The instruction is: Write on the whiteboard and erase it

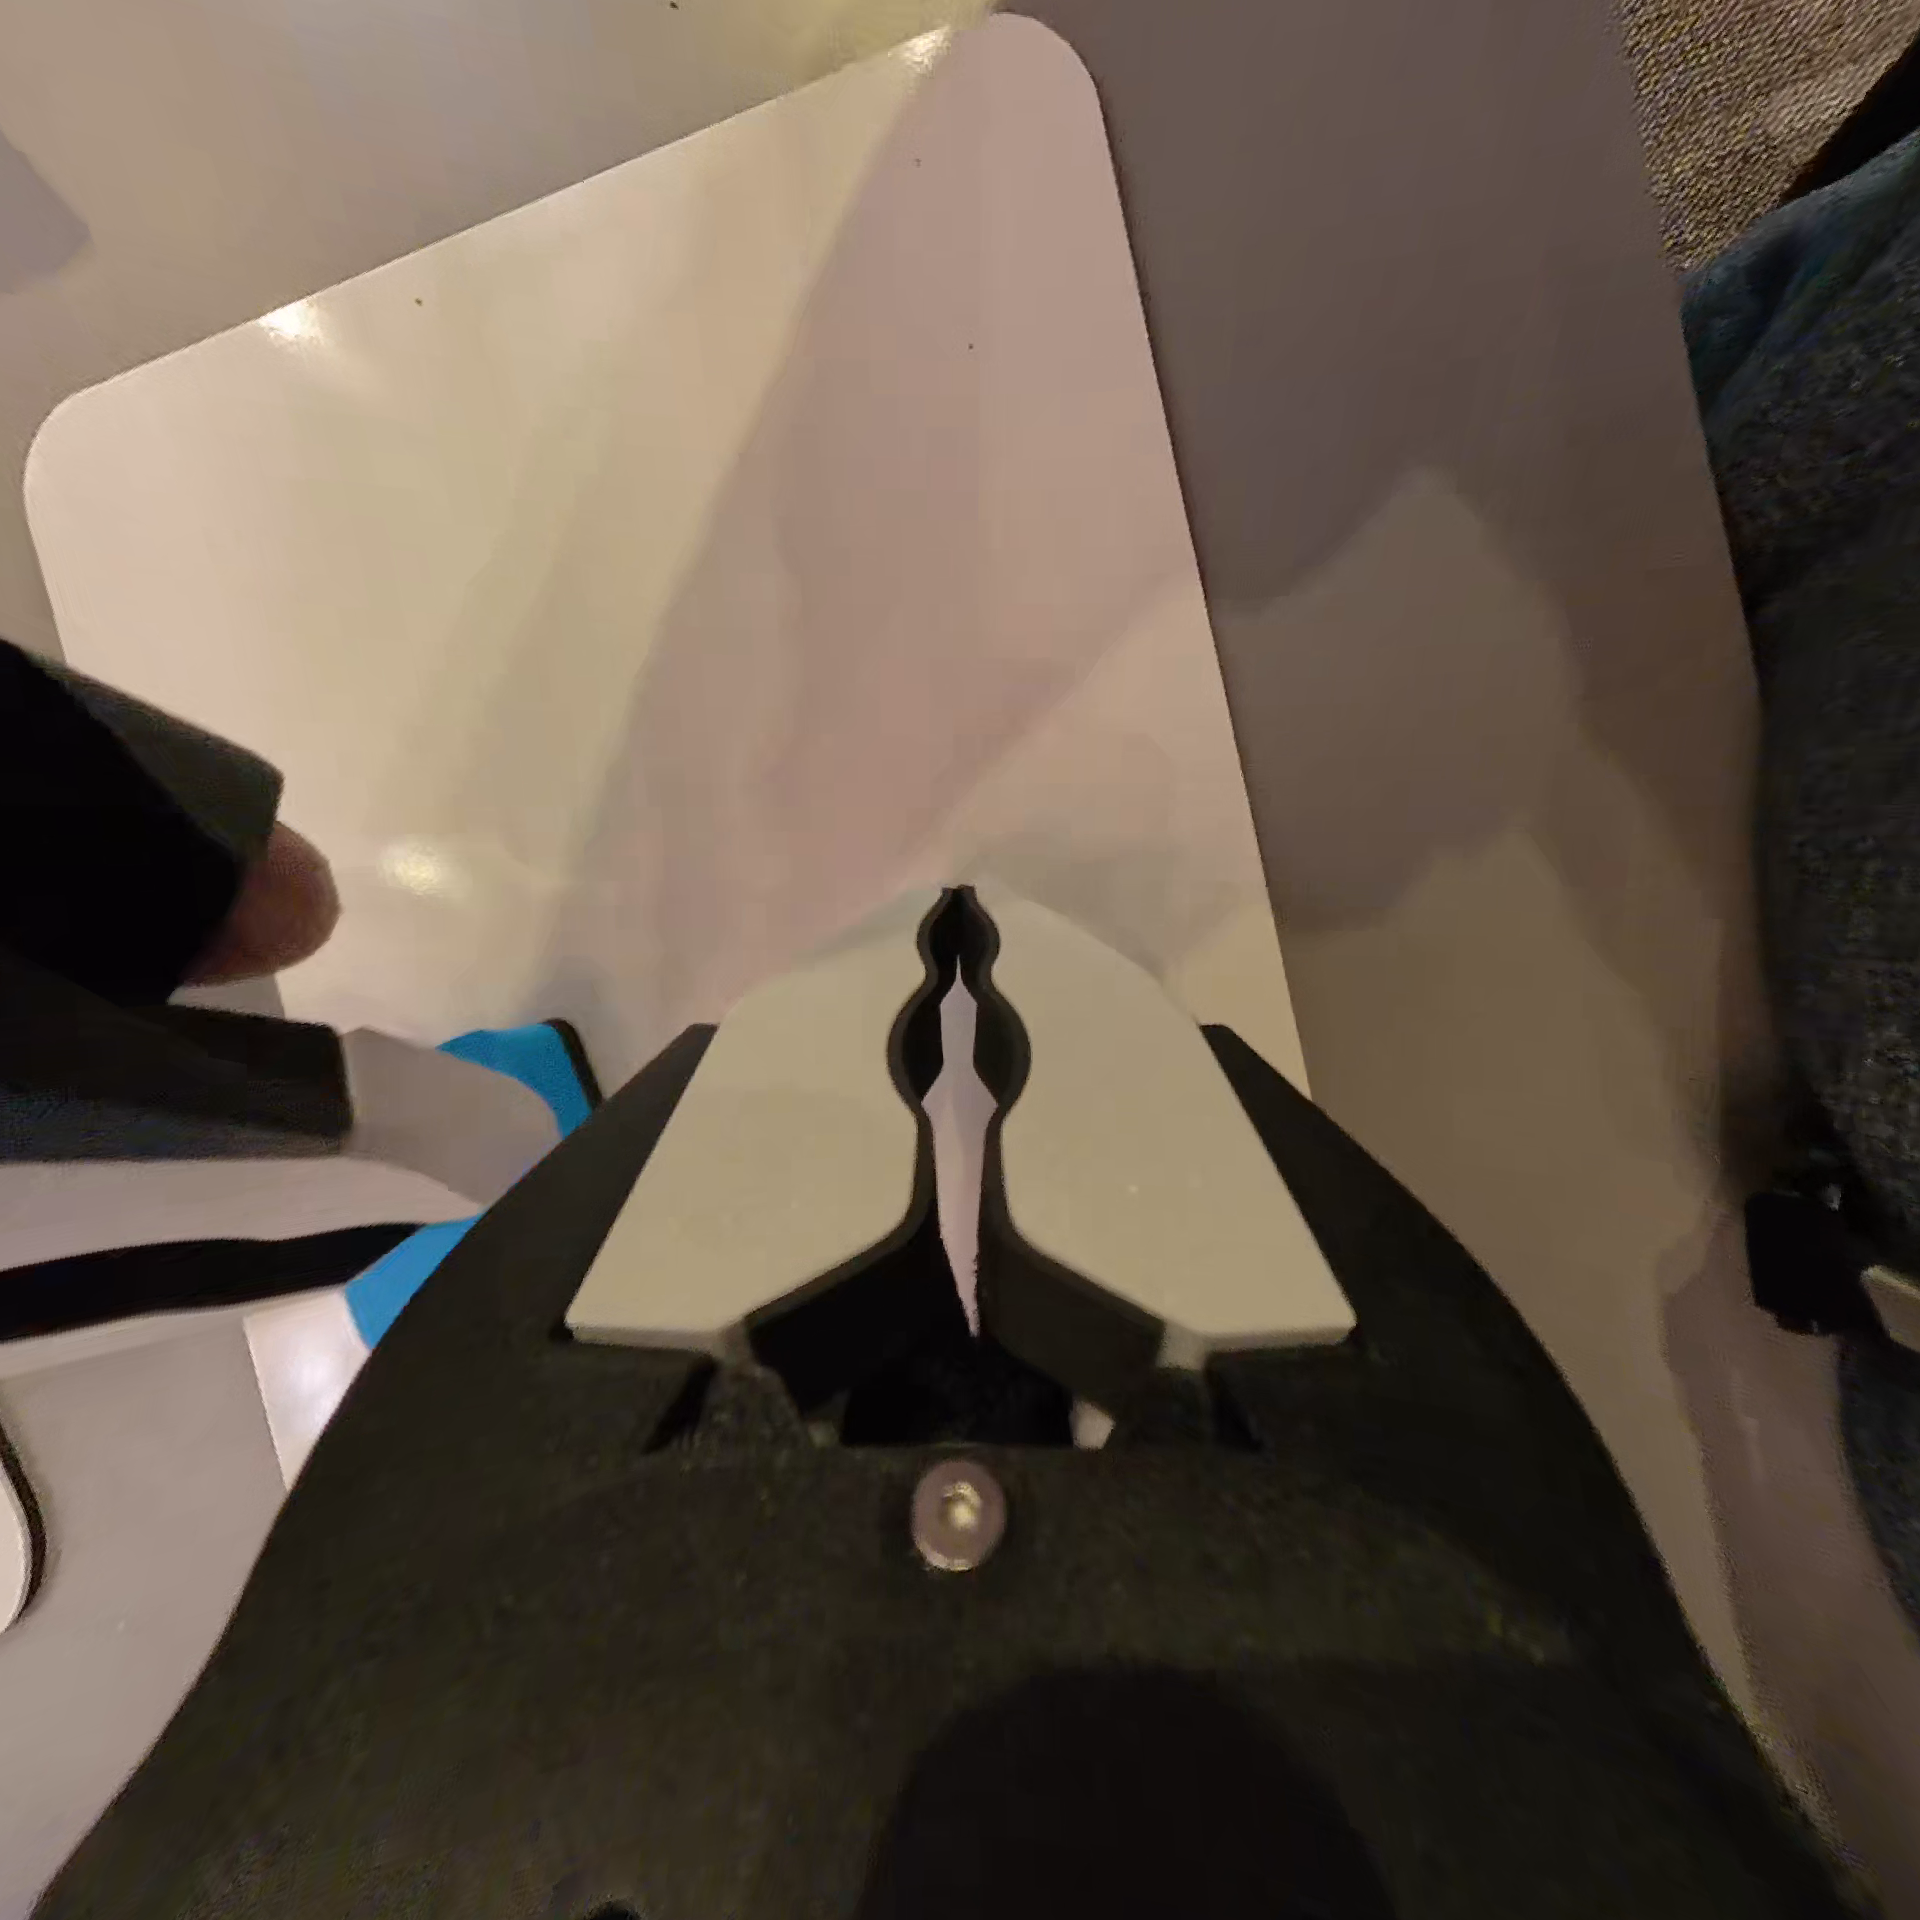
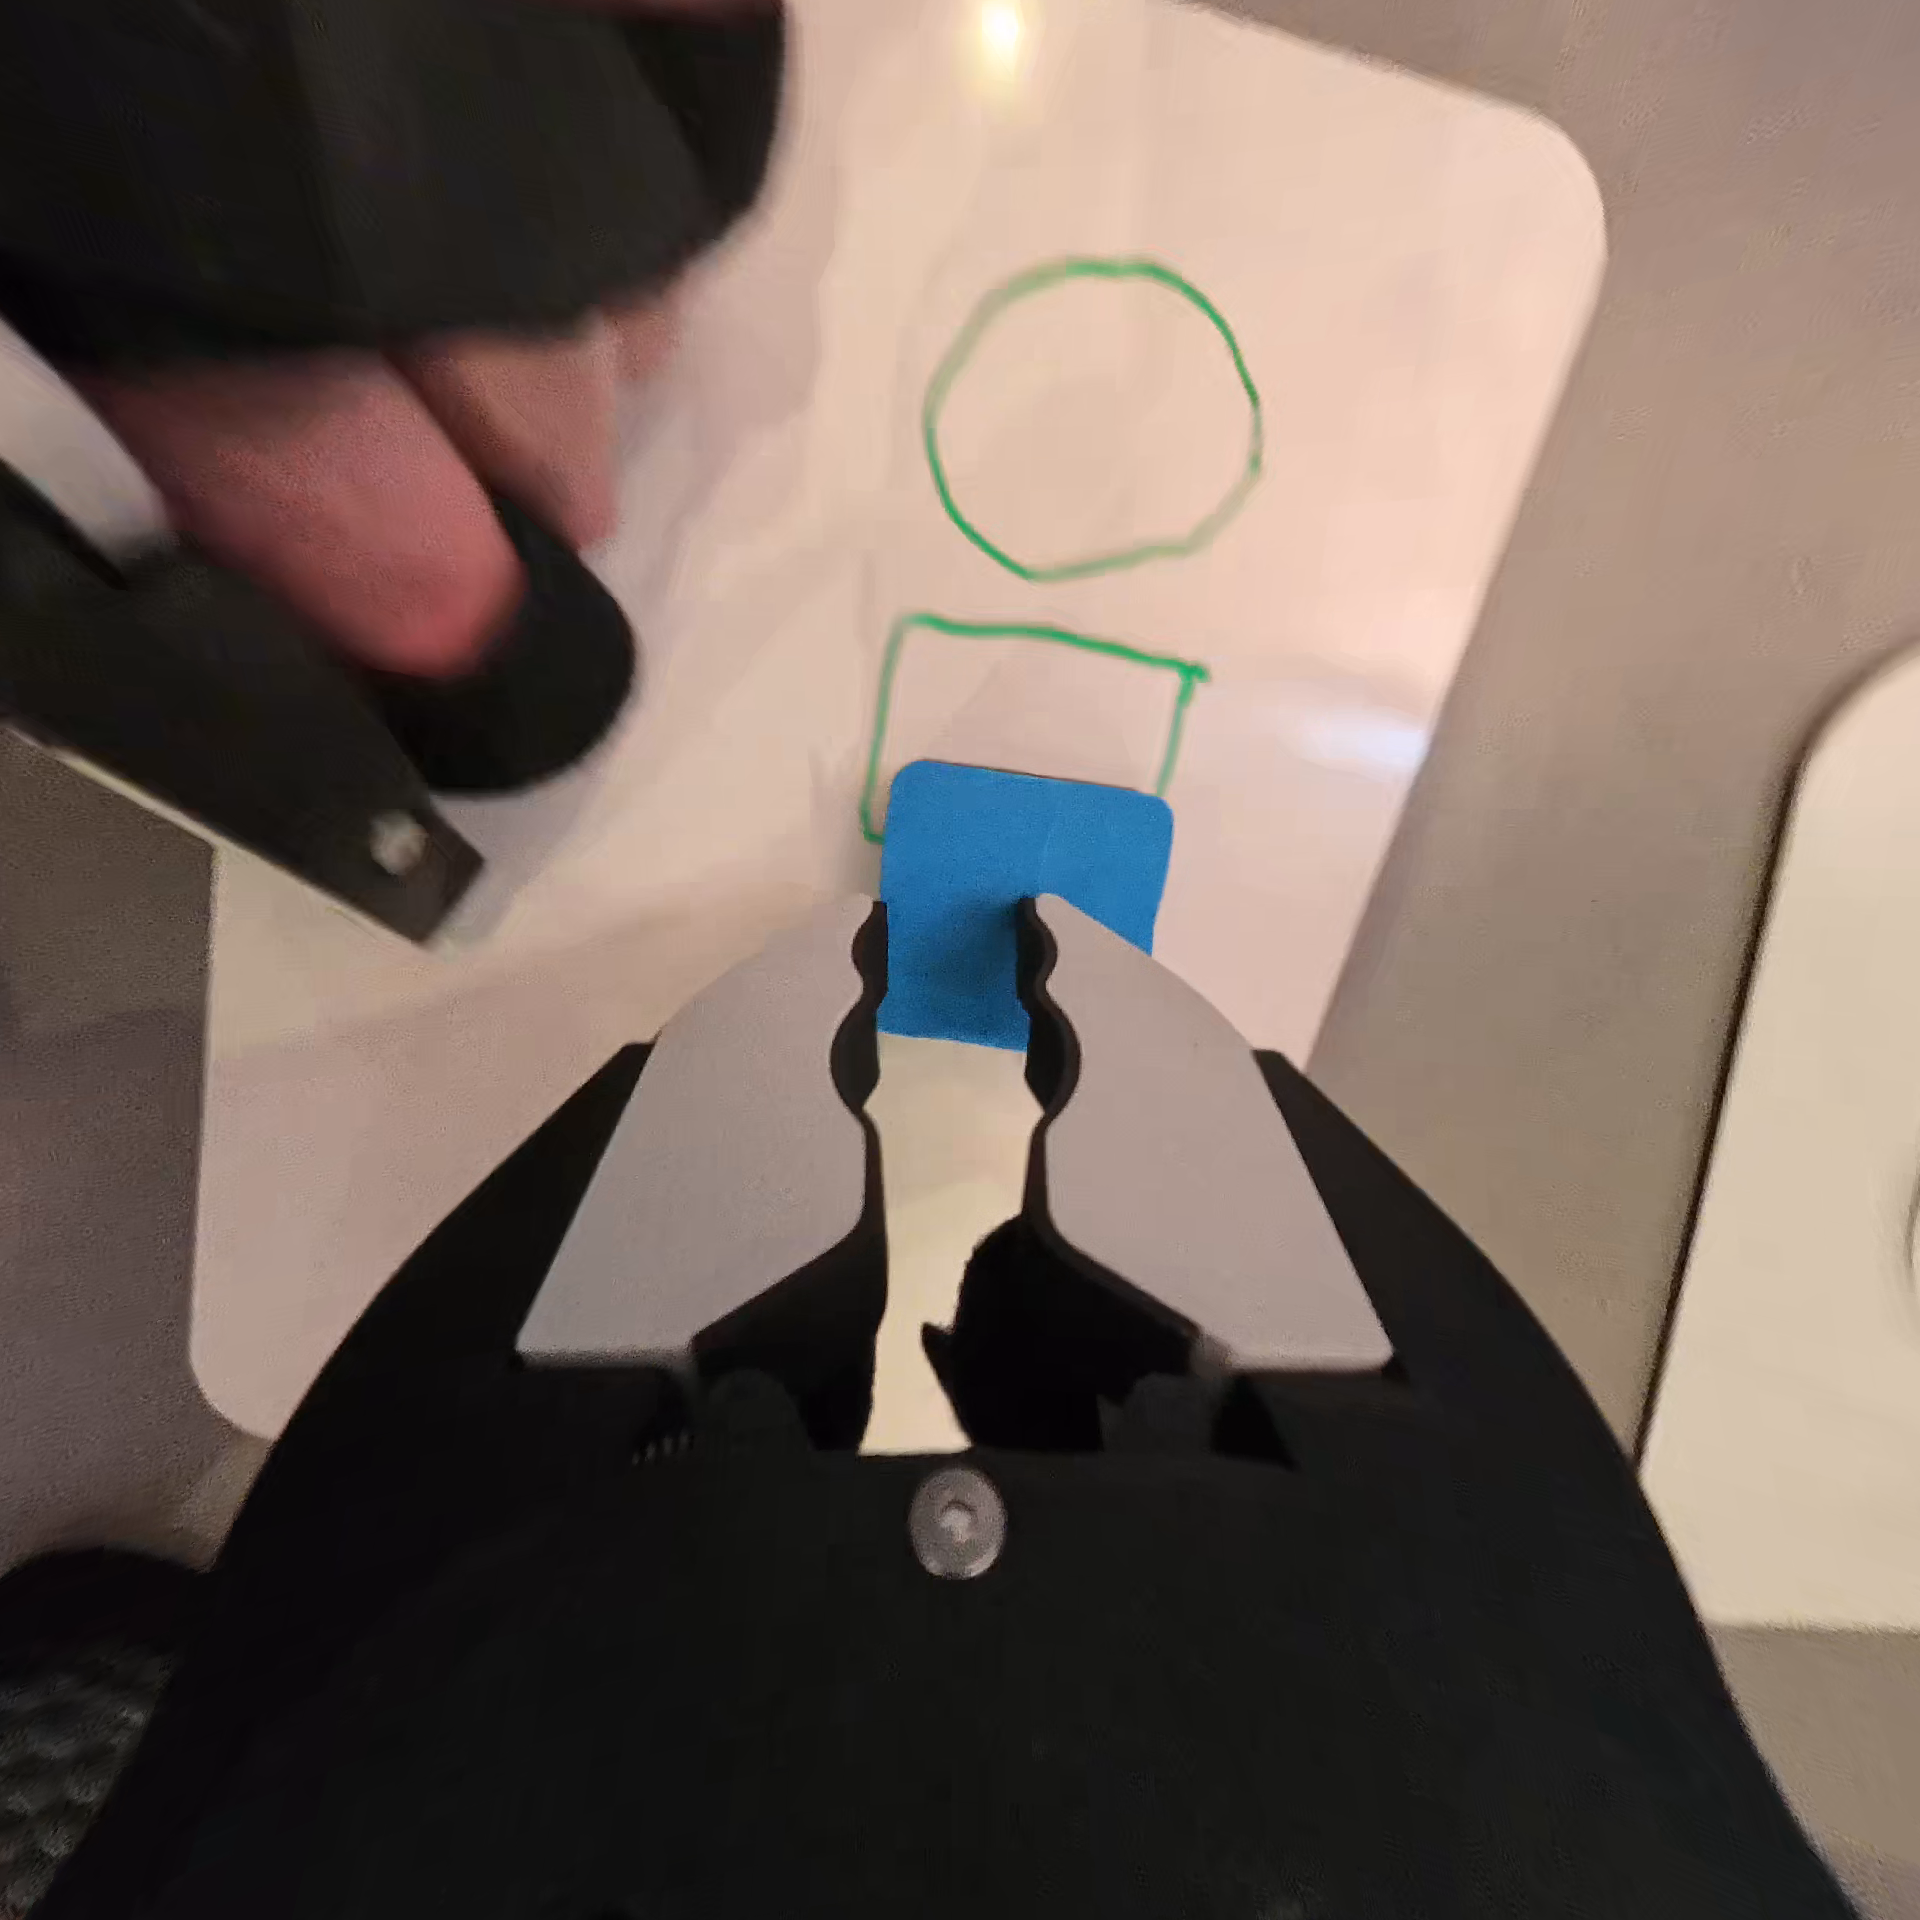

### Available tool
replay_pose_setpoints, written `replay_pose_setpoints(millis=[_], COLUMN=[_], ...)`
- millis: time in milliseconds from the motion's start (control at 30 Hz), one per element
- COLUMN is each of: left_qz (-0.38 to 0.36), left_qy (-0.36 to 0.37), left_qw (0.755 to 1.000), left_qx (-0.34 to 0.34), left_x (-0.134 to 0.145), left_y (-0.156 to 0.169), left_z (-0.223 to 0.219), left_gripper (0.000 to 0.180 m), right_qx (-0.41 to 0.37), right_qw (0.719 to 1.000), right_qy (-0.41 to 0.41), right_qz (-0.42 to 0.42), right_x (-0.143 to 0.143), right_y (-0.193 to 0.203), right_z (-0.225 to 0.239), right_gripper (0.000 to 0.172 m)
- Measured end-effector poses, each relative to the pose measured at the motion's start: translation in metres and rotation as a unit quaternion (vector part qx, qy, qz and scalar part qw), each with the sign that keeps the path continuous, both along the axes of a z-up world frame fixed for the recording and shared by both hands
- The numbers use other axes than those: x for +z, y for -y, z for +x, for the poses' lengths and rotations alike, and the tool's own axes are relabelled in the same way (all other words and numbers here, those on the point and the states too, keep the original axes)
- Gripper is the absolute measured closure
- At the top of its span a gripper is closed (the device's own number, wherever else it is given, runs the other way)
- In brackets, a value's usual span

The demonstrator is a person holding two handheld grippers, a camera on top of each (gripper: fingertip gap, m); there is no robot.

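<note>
A: Where did the eraser sit at that point?

B: The blue square foam eraser was flat against the glossy white rounded-corner whiteboard, covering the near edge of the green hand-drawn square outline. The right gripper was clamped on it, both dark pads pressed into the foam's sides, jaws part-way apart at the eraser's width.

A: Why that hold?

B: My read: pinching the near half left the far half free to lead the wipe. Its felt face looked to be down on the board, though contact itself wasn't visible.

A: Progress?

B: Writing looked done, erasing barely begun. The green hand-drawn circle outline beyond the square was untouched, and so were three sides of the square.

A: Left side?

B: The left gripper had its fingertips closed together, nothing between them. It hung over a bare stretch of board near the board's right edge, seen from its own camera. Probably just parked out of the stroke.

A: Room to move?

B: Straight ahead was open: square, then circle, then clear board up to the far rounded corner. To the right of the shapes there was a modest margin before the board's edge and the grey tabletop. To the left, the hand on the left gripper's body sat near the drawings, so a wide leftward sweep risked a bump.

A: Anything else close?

B: A second white panel lay beside the board's right edge, apart from it.
</note>
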State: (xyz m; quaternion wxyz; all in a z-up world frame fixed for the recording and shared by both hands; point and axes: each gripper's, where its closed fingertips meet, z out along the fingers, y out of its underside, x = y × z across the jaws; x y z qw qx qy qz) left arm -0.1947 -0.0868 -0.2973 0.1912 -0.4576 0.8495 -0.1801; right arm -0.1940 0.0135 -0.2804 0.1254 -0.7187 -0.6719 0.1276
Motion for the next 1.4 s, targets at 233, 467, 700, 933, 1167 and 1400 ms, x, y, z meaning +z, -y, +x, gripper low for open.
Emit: replay_pose_setpoints(millis=[233, 467, 700, 933, 1167, 1400], left_qz=[0.007, 0.02, 0.028, 0.046, 0.081, 0.09], left_qy=[0.002, 0.004, 0.008, 0.012, 0.016, 0.019], left_qw=[1.0, 1.0, 1.0, 0.999, 0.997, 0.996], left_qx=[0.0, -0.001, -0.004, -0.004, 0.003, 0.004], left_x=[0.0, 0.0, 0.0, 0.0, 0.001, 0.001], left_y=[0.002, 0.003, 0.004, 0.005, 0.005, 0.006], left_z=[0.001, 0.002, 0.003, 0.003, 0.003, 0.005], left_gripper=[0.18, 0.18, 0.18, 0.18, 0.179, 0.179], right_qx=[0.0, 0.005, 0.018, 0.023, 0.023, 0.038], right_qw=[1.0, 1.0, 1.0, 0.999, 0.997, 0.997], right_qy=[0.024, 0.01, 0.013, 0.038, 0.055, 0.04], right_qz=[0.019, 0.007, -0.006, -0.017, -0.039, -0.047], right_x=[0.0, 0.0, 0.0, 0.001, 0.001, 0.002], right_y=[-0.014, -0.021, -0.022, -0.01, 0.015, 0.025], right_z=[-0.003, -0.018, -0.028, -0.02, 0.001, -0.014], right_gripper=[0.147, 0.147, 0.147, 0.147, 0.148, 0.15])
